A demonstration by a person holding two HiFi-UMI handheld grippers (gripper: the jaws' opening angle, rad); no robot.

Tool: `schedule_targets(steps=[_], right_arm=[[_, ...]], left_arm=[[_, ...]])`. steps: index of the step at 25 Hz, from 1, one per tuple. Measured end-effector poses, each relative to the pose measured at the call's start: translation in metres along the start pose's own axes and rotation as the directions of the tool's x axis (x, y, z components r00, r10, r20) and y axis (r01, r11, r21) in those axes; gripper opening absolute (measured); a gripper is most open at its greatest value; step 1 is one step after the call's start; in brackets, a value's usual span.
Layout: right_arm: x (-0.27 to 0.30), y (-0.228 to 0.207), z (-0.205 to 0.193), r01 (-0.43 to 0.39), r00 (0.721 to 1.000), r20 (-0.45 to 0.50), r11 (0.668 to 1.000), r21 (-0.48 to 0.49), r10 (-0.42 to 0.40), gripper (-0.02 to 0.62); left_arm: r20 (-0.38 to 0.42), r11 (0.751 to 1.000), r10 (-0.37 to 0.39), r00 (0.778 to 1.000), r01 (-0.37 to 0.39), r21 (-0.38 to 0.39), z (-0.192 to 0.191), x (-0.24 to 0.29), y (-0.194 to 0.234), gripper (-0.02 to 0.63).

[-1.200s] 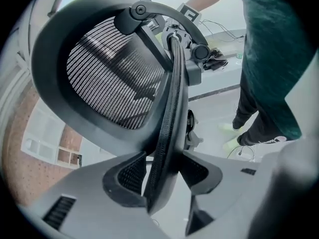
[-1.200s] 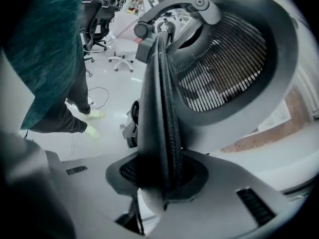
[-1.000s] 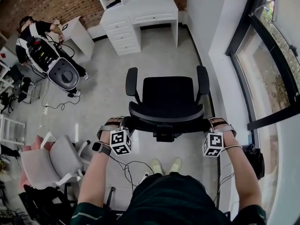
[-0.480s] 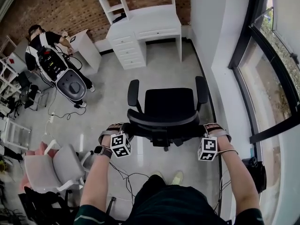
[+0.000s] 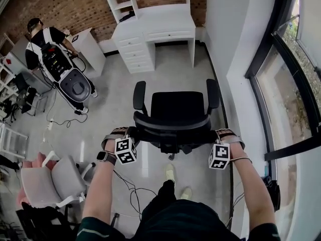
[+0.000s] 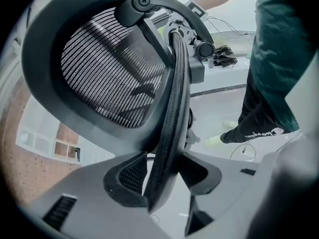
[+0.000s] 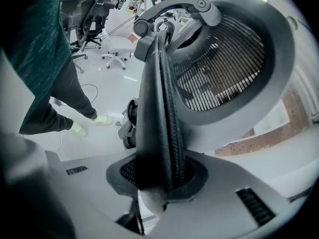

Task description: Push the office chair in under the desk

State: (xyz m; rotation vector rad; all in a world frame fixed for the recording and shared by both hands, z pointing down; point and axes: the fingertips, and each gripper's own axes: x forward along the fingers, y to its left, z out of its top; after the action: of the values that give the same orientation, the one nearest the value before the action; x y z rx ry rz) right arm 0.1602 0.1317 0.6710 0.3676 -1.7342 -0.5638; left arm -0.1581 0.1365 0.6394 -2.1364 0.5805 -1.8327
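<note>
Standing behind the black office chair (image 5: 178,107), feet on the grey floor (image 5: 115,99) just behind its base. Gripping the mesh backrest (image 6: 109,78) by both side rims.

With the left claw (image 6: 164,176): clamped on the backrest's left rim, set fairly wide, a pad pressed against each face of the thick frame edge.

With the right claw (image 7: 162,176): pinched more narrowly on the right rim, the edge sunk deep between the pads.

Seat pointed toward the white table (image 5: 160,16) against the brick wall (image 5: 65,4), but well short of it, with open floor between. Lined up roughly with the kneehole to the right of the drawer stack (image 5: 133,49).

At lower left, close beside a pale pink-and-white chair (image 5: 50,177). Farther off at upper left, by a smaller white table (image 5: 90,41), another person (image 5: 42,36) wearing a bulky equipment pack. On the right, hemmed by a white wall and tall dark-framed windows (image 5: 296,84).
</note>
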Motion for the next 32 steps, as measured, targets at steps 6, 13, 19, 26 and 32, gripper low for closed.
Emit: schedule_targets(steps=[6, 13, 19, 26, 32], right_arm=[[0.032, -0.043, -0.004, -0.014, 1.000, -0.026, 1.000, 0.010, 0.014, 0.071], [0.065, -0.090, -0.016, -0.018, 0.997, -0.073, 0.999, 0.027, 0.020, 0.071], [0.092, -0.137, -0.041, 0.028, 0.993, -0.116, 0.999, 0.036, -0.024, 0.074], [0.118, -0.186, -0.062, 0.052, 0.993, -0.107, 0.998, 0.041, -0.047, 0.083], [0.148, -0.231, -0.077, 0.049, 0.995, -0.088, 0.999, 0.023, -0.047, 0.083]], left_arm=[[0.010, 1.000, -0.007, 1.000, 0.007, 0.013, -0.004, 0.025, 0.049, 0.190], [0.035, 0.999, 0.005, 0.999, -0.006, 0.032, -0.001, 0.055, 0.101, 0.190], [0.038, 1.000, -0.002, 0.999, 0.001, 0.015, 0.017, 0.076, 0.141, 0.189], [0.049, 1.000, -0.005, 0.999, 0.005, 0.003, 0.032, 0.101, 0.187, 0.189], [0.020, 1.000, -0.003, 1.000, 0.003, -0.011, 0.037, 0.127, 0.226, 0.189]])
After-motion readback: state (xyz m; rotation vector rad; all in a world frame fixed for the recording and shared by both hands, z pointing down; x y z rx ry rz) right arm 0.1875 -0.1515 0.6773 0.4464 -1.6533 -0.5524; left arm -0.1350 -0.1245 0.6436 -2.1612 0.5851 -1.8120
